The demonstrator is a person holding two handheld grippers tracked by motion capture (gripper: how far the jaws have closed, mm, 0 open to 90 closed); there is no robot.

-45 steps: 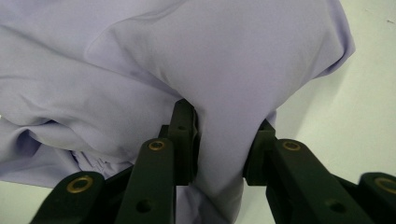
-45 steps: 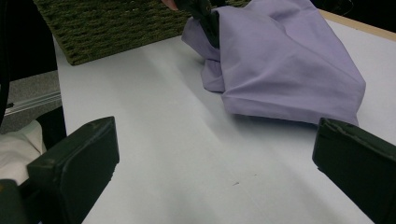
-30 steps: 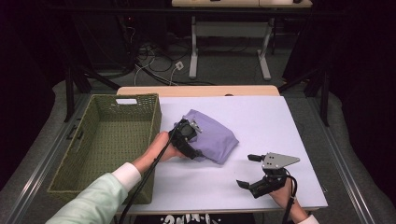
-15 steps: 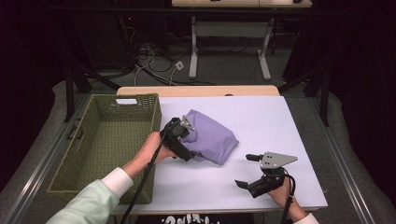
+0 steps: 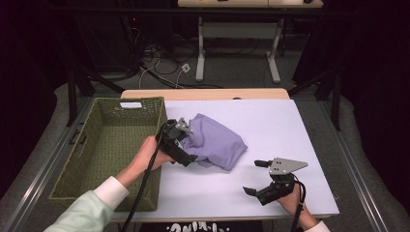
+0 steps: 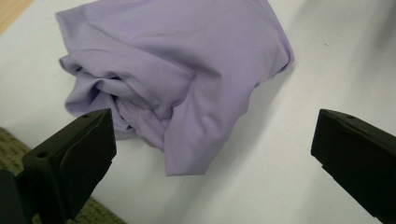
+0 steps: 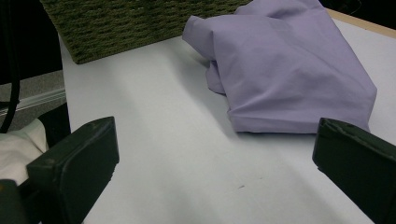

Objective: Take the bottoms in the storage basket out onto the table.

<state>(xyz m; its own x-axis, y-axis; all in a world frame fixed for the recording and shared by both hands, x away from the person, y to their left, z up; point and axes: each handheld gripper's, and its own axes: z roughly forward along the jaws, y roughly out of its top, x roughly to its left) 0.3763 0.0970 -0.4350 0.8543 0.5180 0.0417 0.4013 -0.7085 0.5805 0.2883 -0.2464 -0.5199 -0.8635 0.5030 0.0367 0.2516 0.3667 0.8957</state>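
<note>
A crumpled lilac cloth (image 5: 215,142) lies on the white table (image 5: 270,121), just right of the green woven basket (image 5: 140,102). My left gripper (image 5: 189,142) hovers at the cloth's left edge. Its jaws have just been opening and now stand wide apart. In the left gripper view the cloth (image 6: 187,70) lies ahead of the left gripper (image 6: 212,149), untouched by either jaw. My right gripper (image 5: 255,177) rests near the table's front right, open, with nothing between its fingers. In the right gripper view the cloth (image 7: 289,70) lies well beyond the right gripper (image 7: 215,158).
The basket (image 7: 140,23) stands along the table's left side with a white tag at its far rim. A wooden strip (image 5: 203,94) edges the table's far side. Behind it are cables and table legs on the floor.
The left gripper's jaws have opened and let go of the cloth. It has drawn back a little toward the basket and risen. The right gripper has stayed put.
</note>
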